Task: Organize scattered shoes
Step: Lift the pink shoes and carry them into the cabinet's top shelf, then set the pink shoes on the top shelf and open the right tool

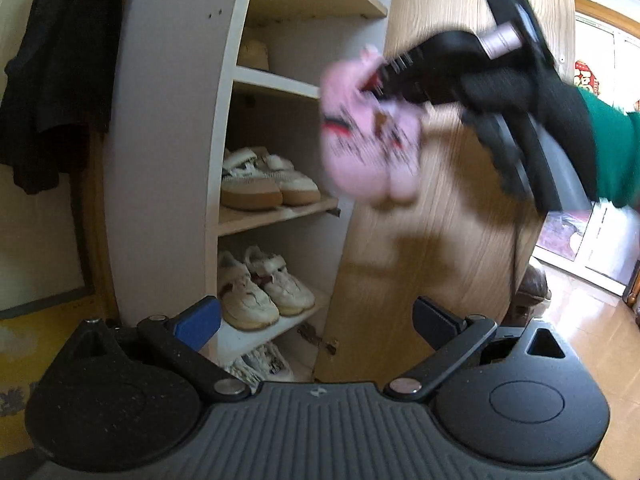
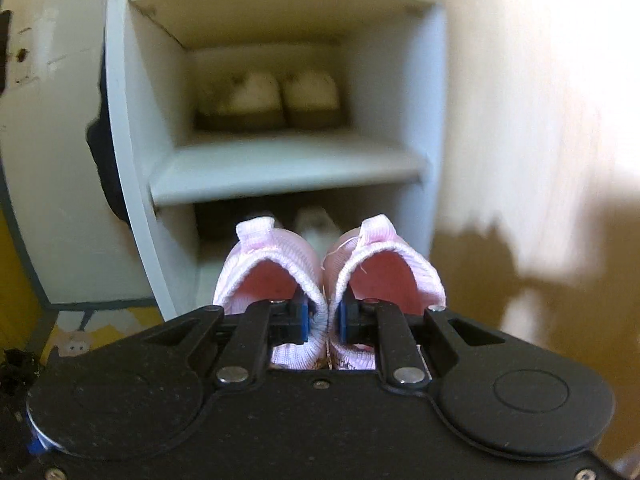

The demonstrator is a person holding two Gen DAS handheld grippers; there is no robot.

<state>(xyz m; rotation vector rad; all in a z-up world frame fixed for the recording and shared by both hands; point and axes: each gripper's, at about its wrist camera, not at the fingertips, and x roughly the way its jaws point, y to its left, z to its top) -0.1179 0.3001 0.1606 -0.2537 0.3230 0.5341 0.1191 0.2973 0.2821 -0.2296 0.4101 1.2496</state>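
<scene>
A pair of small pink knit shoes [image 2: 280,268] hangs in the air in front of an open shoe cabinet [image 2: 132,184]. My right gripper [image 2: 323,316] is shut on the two inner collars, pinched together between its blue pads. In the left wrist view the same pink shoes [image 1: 368,148] are blurred, with the right gripper [image 1: 380,80] above them, held by a black-gloved hand with a green sleeve. My left gripper [image 1: 318,320] is open and holds nothing, low in front of the cabinet's lower shelves.
The cabinet shelves hold cream shoes with tan soles [image 1: 260,184], white sneakers [image 1: 260,288] and another pair at the bottom [image 1: 260,364]. The wood-grain door [image 1: 440,240] stands open on the right. A dark coat [image 1: 52,60] hangs at left. A brown shoe [image 1: 532,280] lies on the floor.
</scene>
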